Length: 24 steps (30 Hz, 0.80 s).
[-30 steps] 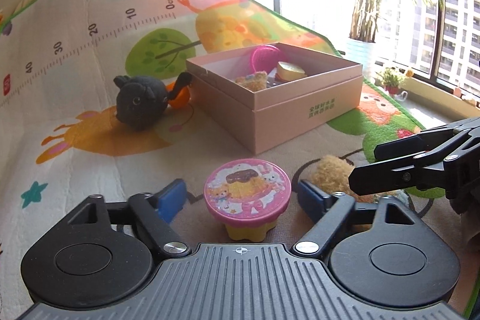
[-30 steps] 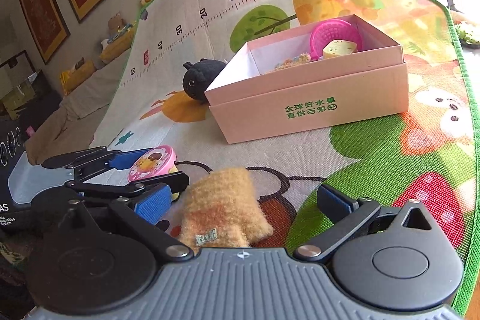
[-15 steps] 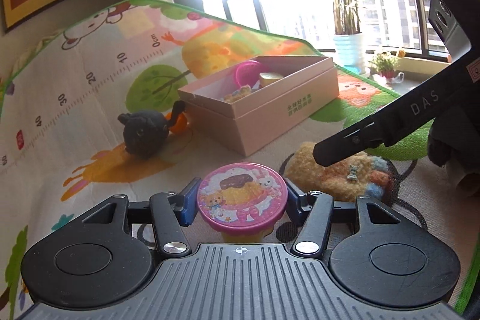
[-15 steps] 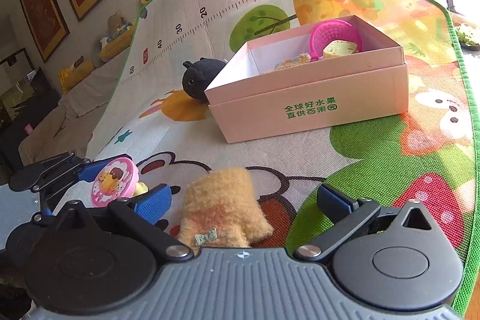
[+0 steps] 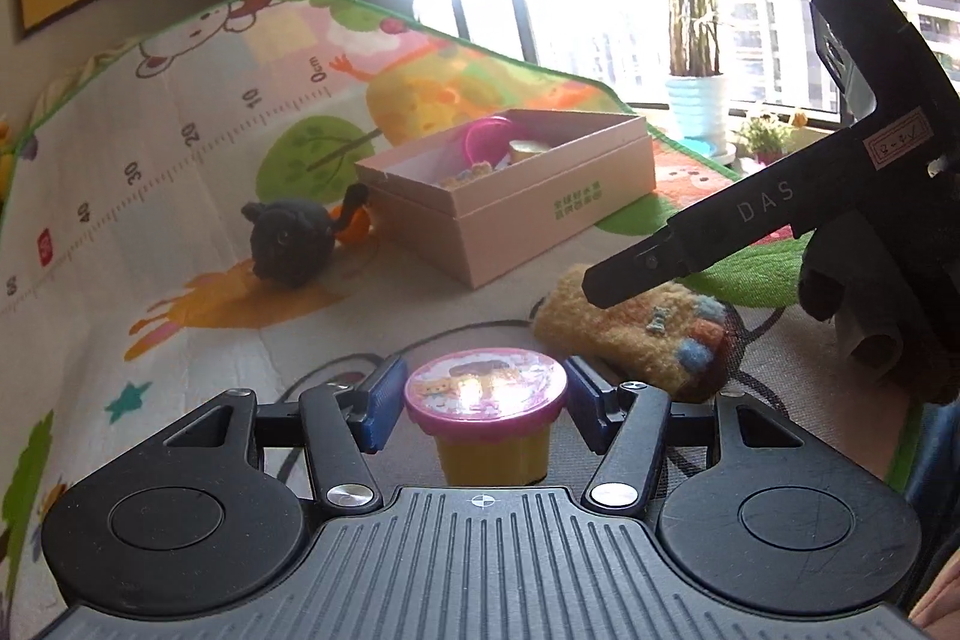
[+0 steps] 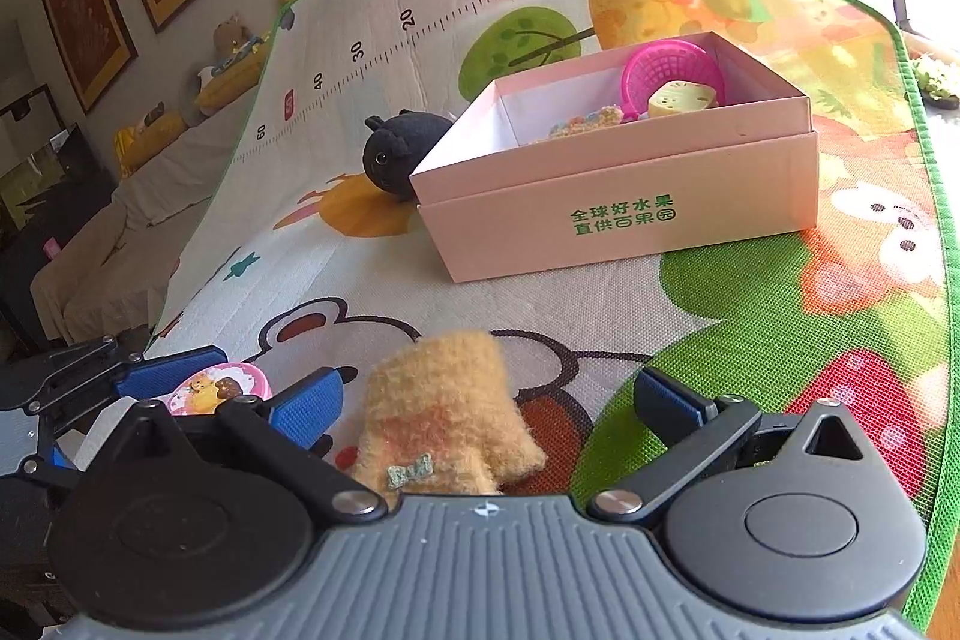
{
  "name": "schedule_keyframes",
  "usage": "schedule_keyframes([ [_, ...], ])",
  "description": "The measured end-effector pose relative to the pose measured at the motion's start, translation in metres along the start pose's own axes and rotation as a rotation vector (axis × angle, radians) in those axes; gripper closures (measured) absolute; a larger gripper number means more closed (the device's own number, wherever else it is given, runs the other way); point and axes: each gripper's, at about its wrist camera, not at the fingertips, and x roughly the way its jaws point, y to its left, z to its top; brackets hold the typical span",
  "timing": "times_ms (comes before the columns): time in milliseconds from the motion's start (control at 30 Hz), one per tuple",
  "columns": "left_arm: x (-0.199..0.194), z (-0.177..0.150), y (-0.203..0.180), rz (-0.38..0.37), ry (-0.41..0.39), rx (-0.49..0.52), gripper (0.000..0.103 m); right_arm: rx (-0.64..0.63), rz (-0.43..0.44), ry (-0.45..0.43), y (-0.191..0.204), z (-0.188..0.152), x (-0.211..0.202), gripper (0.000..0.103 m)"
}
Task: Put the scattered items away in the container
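Gripping a small yellow plastic cup with a round pink cartoon-printed lid [image 5: 485,403], the left hand-held gripper [image 5: 480,403] has its blue pads [image 5: 379,403] pressed against both sides of the lid's rim. In the left wrist view the cup appears raised off the colourful cartoon play mat [image 5: 180,196], though how high cannot be told.

The right hand-held gripper [image 6: 489,409] is spread wide, its blue pads [image 6: 306,409] standing well apart on either side of a fuzzy orange-yellow knitted mitten [image 6: 447,412] that lies flat on the mat. Neither pad touches the mitten.

Farther along the mat sits the open pale pink cardboard box with green lettering [image 6: 624,208]. Inside it lie a bright pink plastic basket [image 6: 669,70], a pale yellow round toy piece [image 6: 681,97] resting against the basket, and a small multicoloured crumbly-looking piece [image 6: 585,124] nearer the box's middle. Just beside the box's far-left corner rests a black plush animal toy [image 6: 399,151], with something orange [image 5: 354,223] between it and the box in the left wrist view.
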Motion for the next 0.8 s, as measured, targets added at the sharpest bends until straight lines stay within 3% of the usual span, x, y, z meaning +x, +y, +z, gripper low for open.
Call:
schedule_keyframes([
  [133, -0.002, 0.002, 0.004, -0.008, 0.004, -0.025, 0.039, -0.001, -0.001, 0.000, 0.000, 0.000, 0.000, 0.000],
  [300, -0.004, -0.002, 0.002, -0.027, 0.014, -0.016, 0.029, -0.019, -0.019, 0.012, 0.004, 0.001, 0.001, 0.000],
  [467, -0.009, -0.003, 0.006, -0.019, 0.028, -0.024, 0.016, -0.162, -0.056, 0.065, 0.026, 0.002, 0.009, 0.000],
  [567, -0.011, -0.006, 0.014, -0.015, 0.050, -0.060, 0.014, -0.259, -0.074, 0.085, 0.042, -0.001, 0.012, 0.001],
  [700, -0.009, -0.010, 0.024, -0.028, 0.090, -0.135, 0.011, -0.328, -0.070, 0.123, 0.053, -0.006, 0.016, 0.016],
  [767, -0.008, -0.010, 0.027, -0.029, 0.104, -0.156, 0.010, -0.373, -0.087, 0.116, 0.058, -0.009, 0.013, 0.041],
  [800, -0.007, -0.010, 0.027, -0.031, 0.107, -0.157, 0.010, -0.376, -0.079, 0.117, 0.059, -0.008, 0.011, 0.045],
])
